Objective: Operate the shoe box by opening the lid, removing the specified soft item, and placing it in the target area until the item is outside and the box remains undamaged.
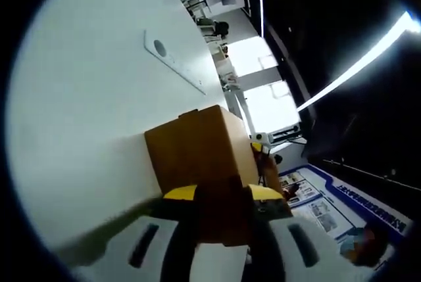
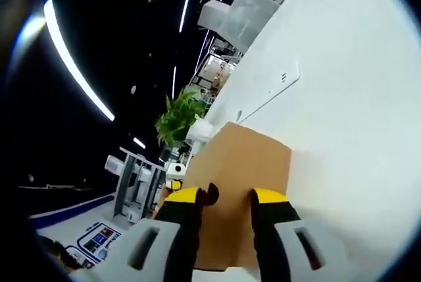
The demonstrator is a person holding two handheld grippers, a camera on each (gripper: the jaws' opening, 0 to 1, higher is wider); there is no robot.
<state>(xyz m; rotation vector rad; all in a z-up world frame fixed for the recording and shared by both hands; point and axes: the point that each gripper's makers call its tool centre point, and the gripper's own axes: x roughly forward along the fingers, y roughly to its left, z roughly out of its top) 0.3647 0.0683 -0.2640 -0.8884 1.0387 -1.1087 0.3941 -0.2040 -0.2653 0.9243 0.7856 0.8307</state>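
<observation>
Setting: a person holds a gripper in each hand; both cameras are rolled hard, so the white table (image 1: 85,98) looks like a steep wall.
Box: a brown cardboard box (image 1: 200,157) rests on the table, lid down as far as can be seen.
Left gripper: the left gripper (image 1: 223,193) has yellow-tipped jaws either side of the box's near end, a narrow gap between them with cardboard in it.
Right gripper: the right gripper (image 2: 227,196) shows the same, its yellow tips straddling the brown panel.
Grip state: the jaws seem to pinch the cardboard on both sides, but contact is hard to confirm at this angle; probably closed on it.
Key relation: the box lies straight ahead of both tools and touching them, its long axis running away from the jaws. Neither hand is clearly nearer.
Judgement: the lid is not yet open, and lifting it looks like the step in hand; the soft item is likely inside.
Table detail: a flat white strip with a round hole (image 1: 172,60) lies beyond the box.
Room: dark ceiling with long light strips (image 2: 72,58), a green plant (image 2: 177,119), white benches, and blue-bordered posters (image 1: 322,210).
</observation>
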